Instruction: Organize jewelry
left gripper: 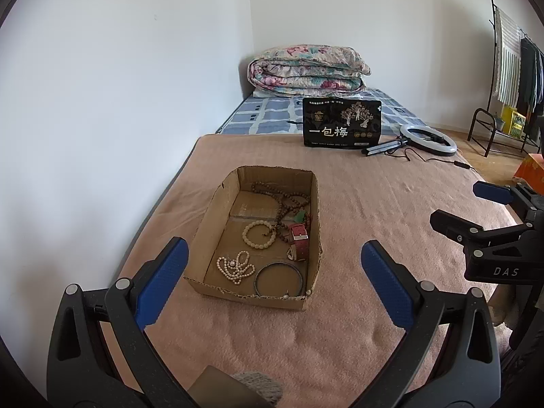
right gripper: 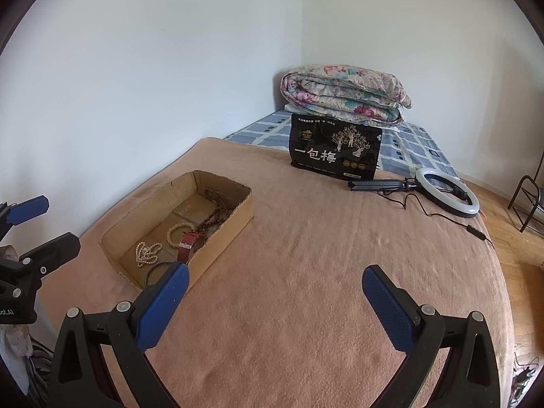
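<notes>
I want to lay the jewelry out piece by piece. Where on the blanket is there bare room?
The widest bare stretch of blanket lies right of the cardboard box, reaching back toward the black snack bag and ring light. Another lies between the box and the open left gripper. Inside the box is crowded: pearl strand, bangle, red watch.
</notes>
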Motion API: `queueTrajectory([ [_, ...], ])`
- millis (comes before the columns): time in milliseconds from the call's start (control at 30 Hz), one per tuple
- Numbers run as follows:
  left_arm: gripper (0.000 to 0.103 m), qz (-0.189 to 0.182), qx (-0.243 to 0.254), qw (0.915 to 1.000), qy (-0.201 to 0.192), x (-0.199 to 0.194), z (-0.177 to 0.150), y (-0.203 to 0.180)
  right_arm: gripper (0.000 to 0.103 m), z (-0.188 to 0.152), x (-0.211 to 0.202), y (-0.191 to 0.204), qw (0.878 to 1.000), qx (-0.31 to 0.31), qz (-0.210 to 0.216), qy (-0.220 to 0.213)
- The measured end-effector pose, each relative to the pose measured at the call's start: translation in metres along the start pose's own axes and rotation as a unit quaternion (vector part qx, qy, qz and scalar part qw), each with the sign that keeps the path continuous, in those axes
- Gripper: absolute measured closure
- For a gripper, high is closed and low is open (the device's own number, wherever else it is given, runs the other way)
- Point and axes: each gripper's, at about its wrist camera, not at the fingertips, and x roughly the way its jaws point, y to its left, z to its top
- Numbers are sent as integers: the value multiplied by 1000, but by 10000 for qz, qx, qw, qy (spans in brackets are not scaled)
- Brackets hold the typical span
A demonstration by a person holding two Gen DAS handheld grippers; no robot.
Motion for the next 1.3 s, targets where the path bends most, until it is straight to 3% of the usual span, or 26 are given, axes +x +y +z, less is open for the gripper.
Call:
queueTrajectory([
  [1300,0,102,-60,9999,-90,-4,4,5,0,-5,1,-7,9997,234,36,118],
])
